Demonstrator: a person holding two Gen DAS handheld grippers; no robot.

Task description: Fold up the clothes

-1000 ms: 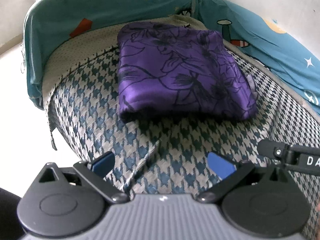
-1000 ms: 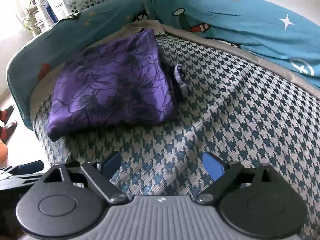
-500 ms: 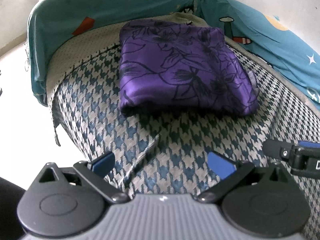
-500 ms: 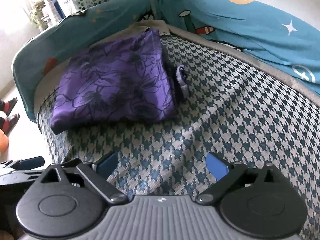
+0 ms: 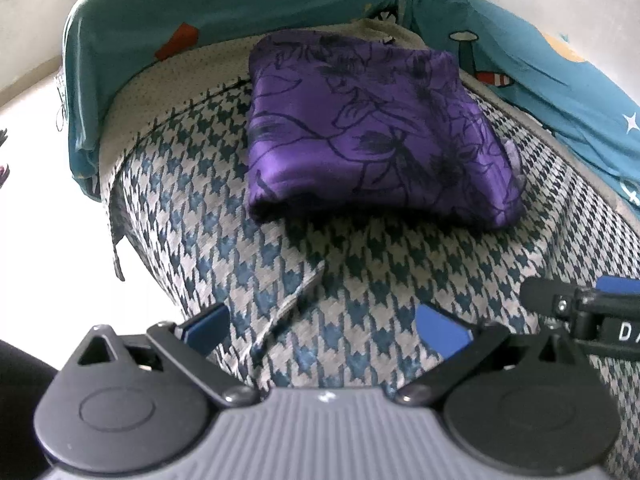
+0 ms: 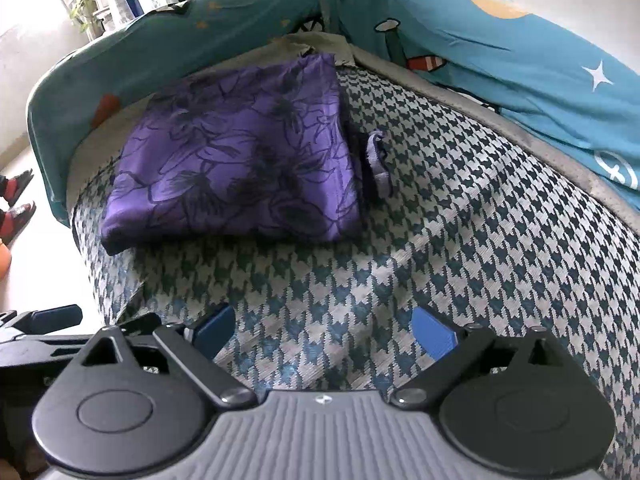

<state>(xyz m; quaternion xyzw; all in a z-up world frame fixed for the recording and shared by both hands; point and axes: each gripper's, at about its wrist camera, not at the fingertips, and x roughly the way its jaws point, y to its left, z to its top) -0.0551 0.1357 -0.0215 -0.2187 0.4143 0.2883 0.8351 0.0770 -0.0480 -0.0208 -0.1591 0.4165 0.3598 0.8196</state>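
On the far left: my left gripper (image 5: 322,330) hangs over the near edge of the blue-and-grey houndstooth cushion (image 5: 360,280), jaws spread, holding nothing.
Ahead, centre: the purple floral folded garment (image 5: 360,128) lies flat on that cushion, a neat rectangle near the teal printed cover (image 5: 200,12) at the back — well apart from both tools.
Loose end: a pale purple strap (image 6: 376,164) pokes out just beside the garment's right edge.
On the right: my right gripper (image 6: 324,330) is likewise released and empty, hovering over bare cushion.
Step in hand: I judge the fold finished, or nearly — both tools stand off.
Next move: probably tucking that strap under, which needs a light pinch without dragging the layers.
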